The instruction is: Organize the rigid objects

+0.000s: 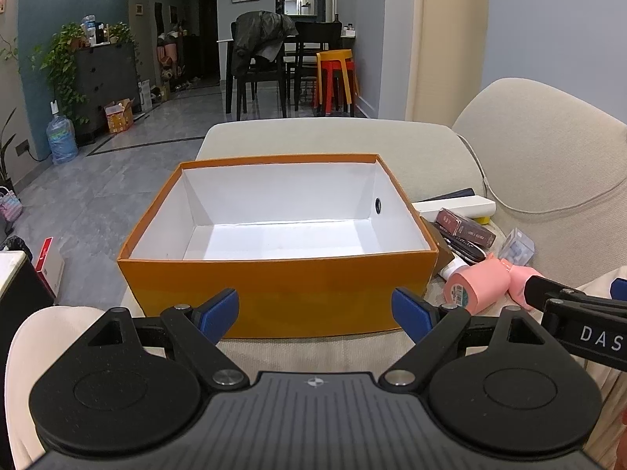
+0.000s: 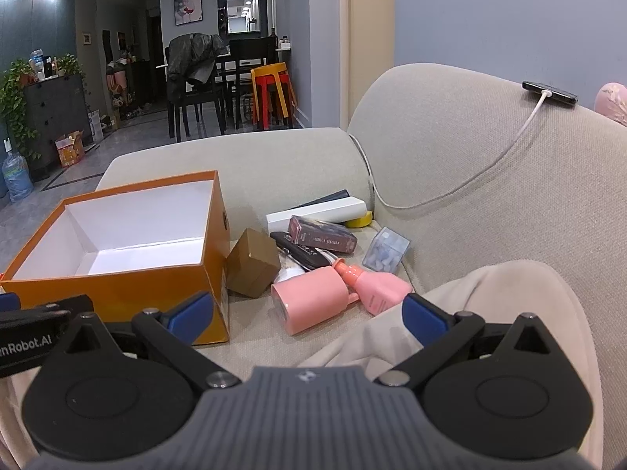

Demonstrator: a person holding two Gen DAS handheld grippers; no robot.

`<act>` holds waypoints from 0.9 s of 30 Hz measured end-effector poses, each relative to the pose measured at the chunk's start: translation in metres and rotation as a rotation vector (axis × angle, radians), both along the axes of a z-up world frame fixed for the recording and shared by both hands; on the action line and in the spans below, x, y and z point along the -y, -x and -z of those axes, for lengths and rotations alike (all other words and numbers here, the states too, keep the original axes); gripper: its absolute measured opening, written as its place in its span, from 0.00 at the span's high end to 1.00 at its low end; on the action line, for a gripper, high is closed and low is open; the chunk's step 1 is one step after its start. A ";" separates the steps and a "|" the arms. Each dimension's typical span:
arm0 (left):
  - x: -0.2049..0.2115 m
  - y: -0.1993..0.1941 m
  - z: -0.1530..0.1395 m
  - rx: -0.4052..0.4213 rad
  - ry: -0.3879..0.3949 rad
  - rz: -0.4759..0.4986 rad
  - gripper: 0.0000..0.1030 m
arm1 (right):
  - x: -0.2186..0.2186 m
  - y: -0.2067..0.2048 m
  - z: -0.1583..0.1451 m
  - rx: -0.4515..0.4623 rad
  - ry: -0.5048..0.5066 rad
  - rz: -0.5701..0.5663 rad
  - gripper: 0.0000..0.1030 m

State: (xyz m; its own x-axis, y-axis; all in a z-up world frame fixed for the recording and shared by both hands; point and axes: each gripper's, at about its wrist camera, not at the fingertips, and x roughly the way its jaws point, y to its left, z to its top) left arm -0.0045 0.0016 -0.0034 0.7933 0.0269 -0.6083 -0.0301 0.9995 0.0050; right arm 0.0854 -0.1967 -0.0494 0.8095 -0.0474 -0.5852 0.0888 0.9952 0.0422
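Orange box [image 1: 274,293] just ahead of left gripper [image 1: 315,315], spread wide, empty. Pink cup [image 2: 313,299] near right gripper [image 2: 307,315], likewise spread, level.

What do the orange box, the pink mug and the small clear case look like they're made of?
Orange box: likely cardboard, matte, with thin folded walls and a white paper lining. Pink mug: probably glazed ceramic, smooth with a soft sheen. Clear case: seemingly hard transparent plastic, its contents visible through it.

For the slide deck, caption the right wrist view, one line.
Open right gripper faces a pink cylindrical cup lying among clutter beside an empty orange cardboard box on a beige sofa.
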 end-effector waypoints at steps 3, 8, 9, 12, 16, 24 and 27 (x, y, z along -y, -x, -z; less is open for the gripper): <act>0.002 -0.002 0.001 0.001 0.001 0.001 0.00 | 0.000 0.001 0.000 0.000 -0.002 0.002 0.02; 0.002 -0.001 0.002 -0.002 0.002 0.001 0.00 | 0.000 0.003 0.000 0.000 -0.004 0.002 0.02; 0.002 -0.001 0.002 -0.002 0.002 0.001 0.00 | 0.000 0.003 0.000 0.000 -0.004 0.002 0.02; 0.002 -0.001 0.002 0.001 0.001 0.000 0.00 | 0.001 0.003 0.000 0.000 -0.004 0.002 0.02; 0.002 -0.001 0.002 0.000 0.001 0.001 0.00 | 0.001 0.003 0.000 0.000 -0.005 0.002 0.02; 0.005 -0.001 0.005 -0.009 0.010 0.002 0.00 | 0.001 0.003 0.000 0.001 -0.004 0.001 0.02; 0.006 0.000 0.005 -0.009 0.008 0.006 0.00 | 0.000 0.003 0.000 0.001 -0.004 0.001 0.02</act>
